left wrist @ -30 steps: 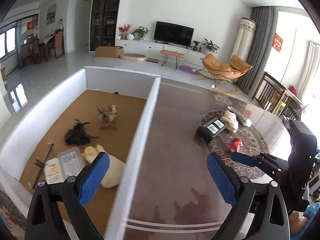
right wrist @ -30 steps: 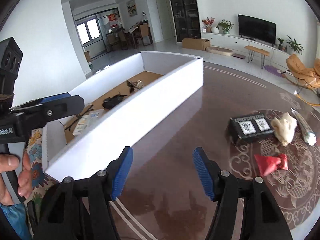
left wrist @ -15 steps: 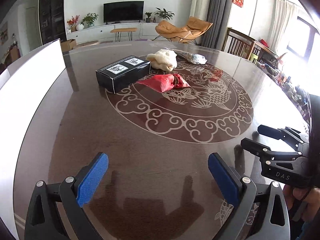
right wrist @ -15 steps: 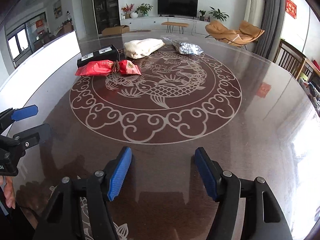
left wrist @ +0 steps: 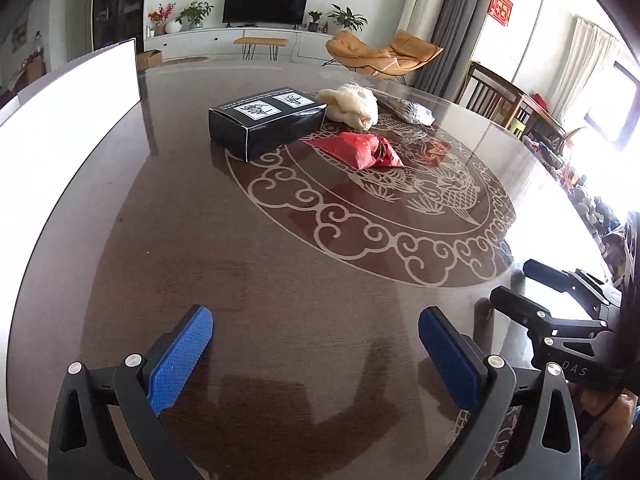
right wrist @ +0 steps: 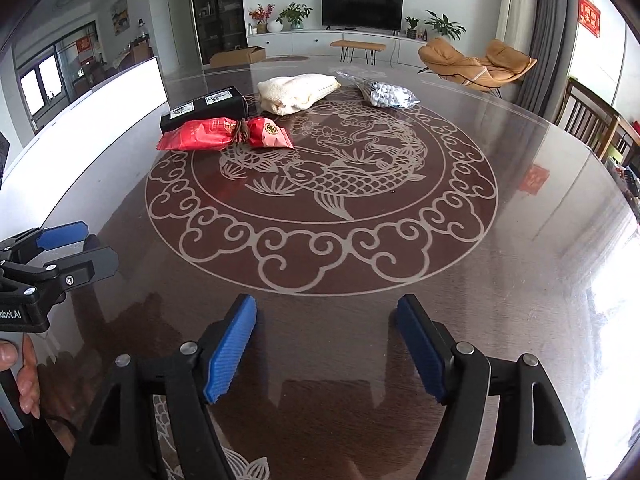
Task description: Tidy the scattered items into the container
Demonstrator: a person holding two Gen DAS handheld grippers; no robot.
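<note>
items: black box (left wrist: 266,122), cream cloth (left wrist: 354,104), red packet (left wrist: 358,150), clear bag of silvery beads (right wrist: 386,94) clustered on far desk (left wrist: 280,260) | container (left wrist: 68,120): white wall at left, inside hidden | left tongs (left wrist: 316,354), right tongs (right wrist: 326,346): wide open, empty, right just widening, items well ahead

- One black box (right wrist: 203,108) is counted, just left of the fish medallion (right wrist: 320,184) inlaid in the table (right wrist: 520,260).
- One red snack packet (right wrist: 224,134) is counted on the medallion's left edge.
- One cream cloth bundle (right wrist: 298,92) is counted at the medallion's far edge.
- One clear bag of small pale balls (right wrist: 386,92) is counted at the medallion's far right edge.
- One white container wall (right wrist: 80,120) is counted, well left of the medallion.
</note>
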